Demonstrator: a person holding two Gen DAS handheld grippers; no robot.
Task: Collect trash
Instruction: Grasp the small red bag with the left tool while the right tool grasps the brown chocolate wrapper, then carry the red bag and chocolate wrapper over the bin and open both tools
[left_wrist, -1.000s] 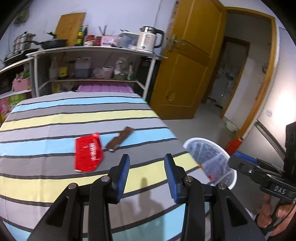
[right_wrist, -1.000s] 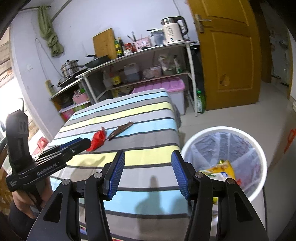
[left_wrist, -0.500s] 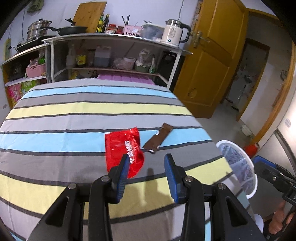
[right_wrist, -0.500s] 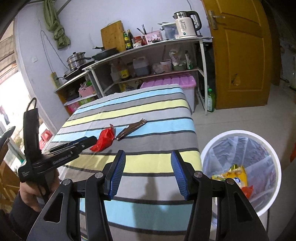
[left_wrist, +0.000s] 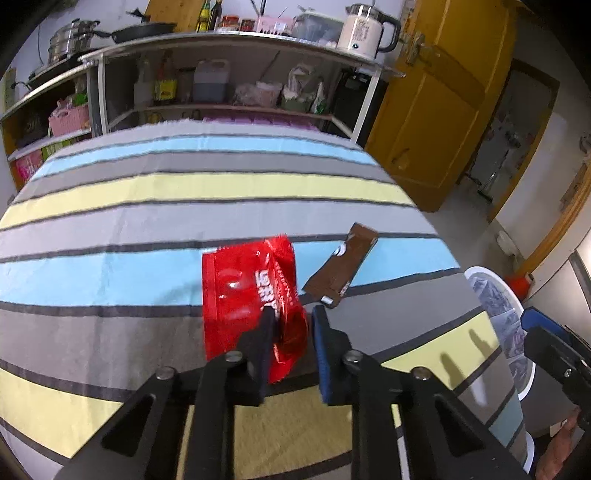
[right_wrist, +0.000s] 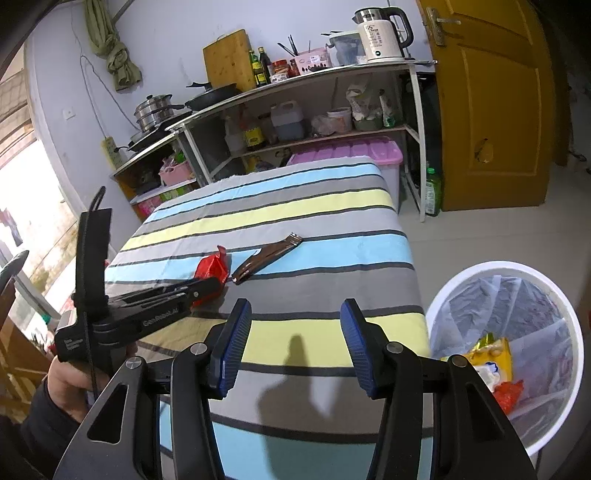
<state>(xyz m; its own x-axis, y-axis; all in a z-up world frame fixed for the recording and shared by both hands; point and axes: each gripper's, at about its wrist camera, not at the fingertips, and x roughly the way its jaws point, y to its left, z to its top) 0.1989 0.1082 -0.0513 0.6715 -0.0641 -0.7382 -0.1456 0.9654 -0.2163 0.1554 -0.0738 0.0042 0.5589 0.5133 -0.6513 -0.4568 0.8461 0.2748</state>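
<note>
Trash bin with yellow and red wrappers; left hand-held gripper spread astride red packet, right hand-held gripper apart.

Pale lilac walls, metal shelving, yellow-brown door, grey floor, bright window at left.
</note>
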